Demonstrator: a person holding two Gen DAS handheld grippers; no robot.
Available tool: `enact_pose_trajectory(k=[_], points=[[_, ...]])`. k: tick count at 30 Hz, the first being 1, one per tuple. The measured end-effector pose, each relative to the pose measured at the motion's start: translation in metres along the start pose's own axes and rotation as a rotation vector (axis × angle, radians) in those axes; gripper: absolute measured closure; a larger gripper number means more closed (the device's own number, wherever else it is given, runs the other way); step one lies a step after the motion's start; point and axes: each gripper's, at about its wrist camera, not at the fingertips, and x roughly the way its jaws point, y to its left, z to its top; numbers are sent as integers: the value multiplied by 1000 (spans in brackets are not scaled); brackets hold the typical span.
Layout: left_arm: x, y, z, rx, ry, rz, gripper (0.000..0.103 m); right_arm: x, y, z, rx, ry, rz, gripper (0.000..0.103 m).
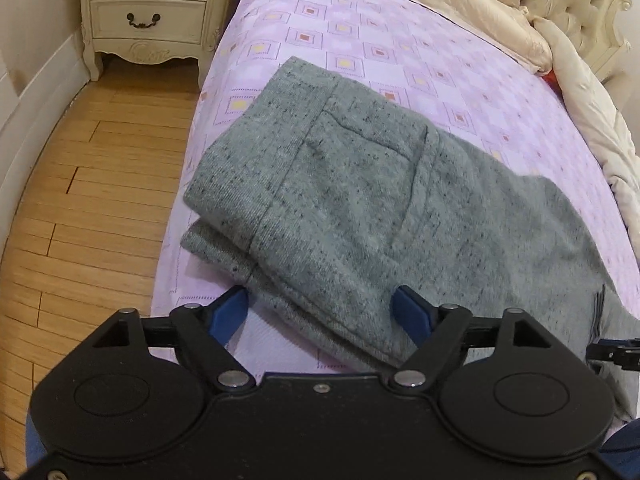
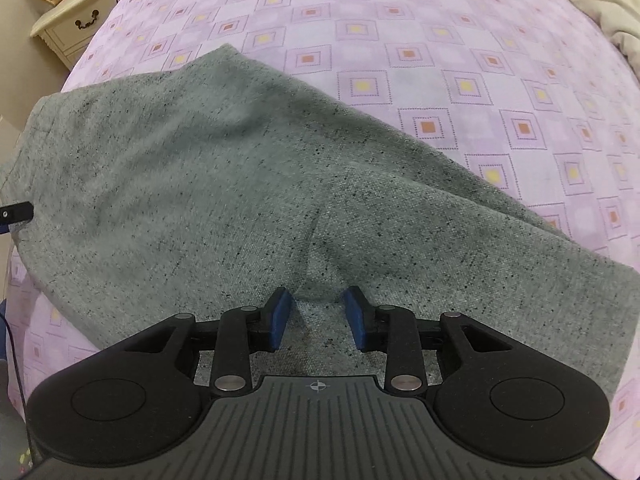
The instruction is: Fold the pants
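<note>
pants (image 1: 340, 200): grey, folded over, on bed (image 1: 400, 60), long axis near-right to far-left | left hand-held gripper (image 1: 320, 312): spread wide straddling near hem, nothing pinched | right hand-held gripper (image 2: 318, 316): partly spread over leg cloth, no grip

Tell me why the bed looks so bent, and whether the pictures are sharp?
Left wrist view: the wide lens bows the floorboards and bed edge; pants slightly soft. Right wrist view: the bedspread bulges like a dome, corners darken, a shadow sits ahead of the fingers.
</note>
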Motion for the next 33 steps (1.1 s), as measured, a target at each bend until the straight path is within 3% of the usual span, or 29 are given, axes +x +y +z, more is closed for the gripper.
enact_pose_trajectory(k=[7, 13, 15, 17, 18, 20, 24, 28, 33], points=[[7, 5, 11, -95, -36, -28, 11, 1, 0, 1, -2, -5, 2, 67], [11, 9, 20, -222, -75, -13, 11, 0, 0, 0, 3, -9, 5, 67], [10, 10, 21, -269, -94, 3, 19, 0, 0, -1, 2, -10, 4, 67], [10, 9, 22, -288, -105, 12, 40, 0, -1, -1, 2, -11, 5, 67], [9, 9, 22, -293, -110, 22, 45, 0, -1, -1, 4, -12, 7, 67], [6, 12, 21, -293, -108, -11, 64, 0, -2, -1, 11, -14, 11, 67], [-14, -4, 21, -224, -149, 11, 69, -1, -6, -1, 32, -20, 28, 67], [-42, -38, 20, -79, -228, 46, 70, -2, -13, -2, 69, -28, 56, 67], [-78, -76, 19, 72, -310, 33, 71, -2, -19, -2, 110, -33, 87, 67]])
